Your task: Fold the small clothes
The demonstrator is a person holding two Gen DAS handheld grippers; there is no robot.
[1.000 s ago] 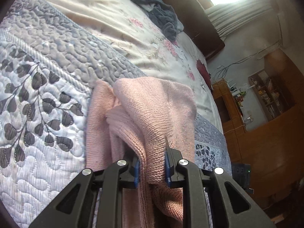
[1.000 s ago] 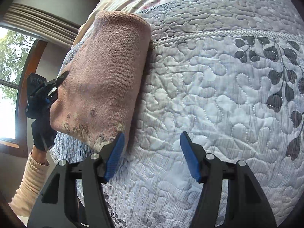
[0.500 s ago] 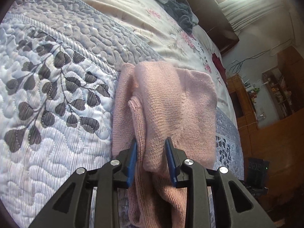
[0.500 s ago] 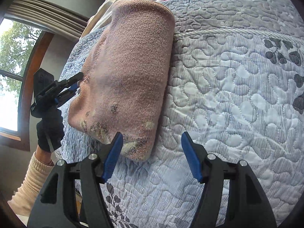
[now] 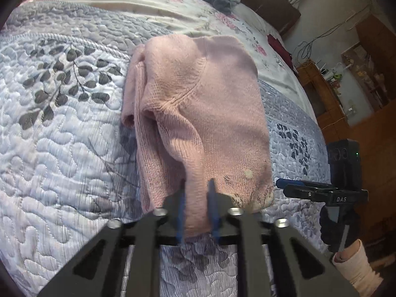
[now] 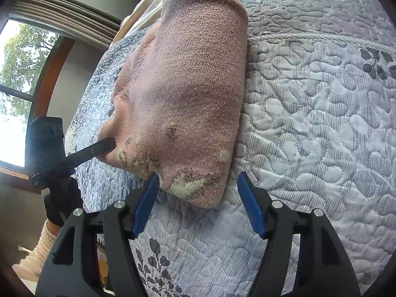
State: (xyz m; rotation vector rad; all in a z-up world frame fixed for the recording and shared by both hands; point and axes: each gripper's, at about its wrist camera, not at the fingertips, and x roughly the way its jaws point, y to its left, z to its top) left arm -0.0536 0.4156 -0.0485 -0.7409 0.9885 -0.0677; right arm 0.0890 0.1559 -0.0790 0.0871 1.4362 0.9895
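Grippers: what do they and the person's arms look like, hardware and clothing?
Both grippers, left and right, have black frames with cut-out openings, silver screws and blue finger pads. The right one bears white "DAS" lettering. The person wears black gloves and cream ribbed sleeves.

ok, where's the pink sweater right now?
The pink sweater lies folded on the quilted bedspread. Its near edge sits between the left claw fingers, and the open right claw hovers at its patterned hem.

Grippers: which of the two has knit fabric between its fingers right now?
The left gripper: its narrow-set jaws pinch the pink sweater's near edge. The right gripper hangs wide open, gripping nothing.
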